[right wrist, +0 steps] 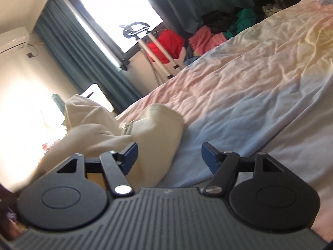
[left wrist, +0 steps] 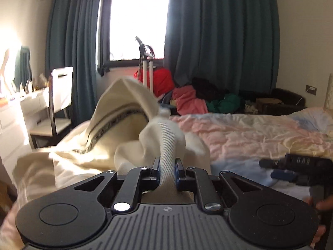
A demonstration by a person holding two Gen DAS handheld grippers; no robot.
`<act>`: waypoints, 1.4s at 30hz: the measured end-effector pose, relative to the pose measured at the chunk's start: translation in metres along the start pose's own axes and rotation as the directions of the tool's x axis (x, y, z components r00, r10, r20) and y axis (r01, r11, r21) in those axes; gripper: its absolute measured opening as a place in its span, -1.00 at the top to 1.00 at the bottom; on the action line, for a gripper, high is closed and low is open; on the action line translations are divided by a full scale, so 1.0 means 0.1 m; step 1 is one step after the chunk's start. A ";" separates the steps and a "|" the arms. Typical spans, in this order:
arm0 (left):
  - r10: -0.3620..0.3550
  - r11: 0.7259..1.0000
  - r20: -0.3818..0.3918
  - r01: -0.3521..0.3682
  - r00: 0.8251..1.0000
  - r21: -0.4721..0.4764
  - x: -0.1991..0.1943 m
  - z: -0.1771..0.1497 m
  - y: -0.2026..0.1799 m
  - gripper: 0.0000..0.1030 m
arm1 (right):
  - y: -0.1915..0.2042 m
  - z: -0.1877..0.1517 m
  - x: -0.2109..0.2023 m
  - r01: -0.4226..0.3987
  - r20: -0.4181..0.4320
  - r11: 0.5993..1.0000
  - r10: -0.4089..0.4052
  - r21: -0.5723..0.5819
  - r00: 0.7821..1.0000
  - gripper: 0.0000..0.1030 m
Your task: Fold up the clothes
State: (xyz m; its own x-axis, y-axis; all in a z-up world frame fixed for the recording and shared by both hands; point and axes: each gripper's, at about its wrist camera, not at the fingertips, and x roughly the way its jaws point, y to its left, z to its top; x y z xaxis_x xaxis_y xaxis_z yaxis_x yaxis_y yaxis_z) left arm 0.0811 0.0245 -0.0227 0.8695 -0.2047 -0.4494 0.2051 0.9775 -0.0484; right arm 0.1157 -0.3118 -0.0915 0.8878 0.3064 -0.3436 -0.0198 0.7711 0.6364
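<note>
Two grippers active. Left gripper fingers clamped on ribbed hem of cream garment, lifted above bed. Right gripper fingers apart, empty, beside cloth. Step: spreading. Next: right needs second edge.

window glare, blown-out left side, fisheye edges, motion blur

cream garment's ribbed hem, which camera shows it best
The left wrist view. There the ribbed hem runs straight between the shut fingers of the left gripper, its weave sharp. The right wrist view shows only the cream garment as a blurred bundle on the bed; no hem can be made out.
</note>
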 end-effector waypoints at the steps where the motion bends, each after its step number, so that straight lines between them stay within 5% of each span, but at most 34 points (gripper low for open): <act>1: 0.003 0.999 -0.045 -0.005 0.999 -0.044 0.01 -0.15 0.11 0.75 | 0.04 -0.04 -0.03 -0.019 -0.012 1.000 0.019 0.001 1.000 -0.23; 3: -0.030 0.991 -0.130 0.012 0.991 -0.136 0.04 -0.31 0.25 0.77 | 0.11 -0.12 -0.04 -0.033 -0.040 0.999 0.033 0.002 0.999 0.21; 8: -0.100 0.976 -0.207 0.055 0.973 -0.212 0.19 -0.39 0.36 0.81 | 0.32 -0.26 0.06 -0.032 -0.097 0.998 0.026 -0.056 0.995 0.34; 13: -0.131 0.963 -0.236 0.067 0.963 -0.260 0.43 -0.56 0.42 0.81 | 0.62 -0.13 0.39 -0.055 -0.134 0.996 0.045 -0.074 0.990 0.32; 16: -0.150 0.957 -0.227 0.083 0.962 -0.279 0.47 -0.61 0.46 0.80 | 0.86 0.09 0.76 -0.077 -0.142 0.995 0.067 -0.066 0.988 0.13; 18: -0.155 0.954 -0.213 0.090 0.965 -0.288 0.49 -0.64 0.50 0.80 | 1.08 0.21 1.13 -0.075 -0.155 0.992 0.058 -0.101 0.986 -0.30; 21: -0.168 0.945 -0.197 0.101 0.966 -0.312 0.57 -0.68 0.59 0.79 | 1.42 0.31 1.79 -0.051 -0.211 0.977 0.007 -0.205 0.977 -0.31; 26: -0.212 0.929 -0.174 0.144 0.962 -0.340 0.69 -0.70 0.70 0.79 | 1.74 0.32 2.88 0.061 -0.345 0.938 -0.185 -0.341 0.920 -0.29; 34: -0.246 0.931 -0.115 0.202 0.962 -0.303 0.81 -0.72 0.74 0.79 | 1.53 -0.02 3.85 0.100 -0.510 0.915 -0.306 -0.391 0.804 -0.25; 35: -0.250 0.930 -0.111 0.207 0.962 -0.303 0.82 -0.73 0.76 0.79 | 1.58 -0.08 3.85 0.086 -0.491 0.889 -0.326 -0.449 0.808 -0.16; 38: -0.248 0.935 -0.102 0.210 0.963 -0.286 0.79 -0.74 0.77 0.79 | 1.65 -0.11 3.74 0.089 -0.426 0.846 -0.352 -0.525 0.833 0.52; 42: -0.266 0.924 -0.065 0.235 0.962 -0.301 0.68 -0.72 0.83 0.79 | 1.62 0.24 3.30 0.152 -0.288 0.867 -0.316 -0.475 0.904 0.67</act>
State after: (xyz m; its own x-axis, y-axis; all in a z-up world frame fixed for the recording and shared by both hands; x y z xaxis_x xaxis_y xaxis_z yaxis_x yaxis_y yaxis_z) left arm 0.1247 0.0954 -0.1218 0.7525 -0.4535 -0.4775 0.2585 0.8703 -0.4192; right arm 0.4161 -0.0993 -0.0847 0.6766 0.1937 -0.7104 -0.1006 0.9801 0.1714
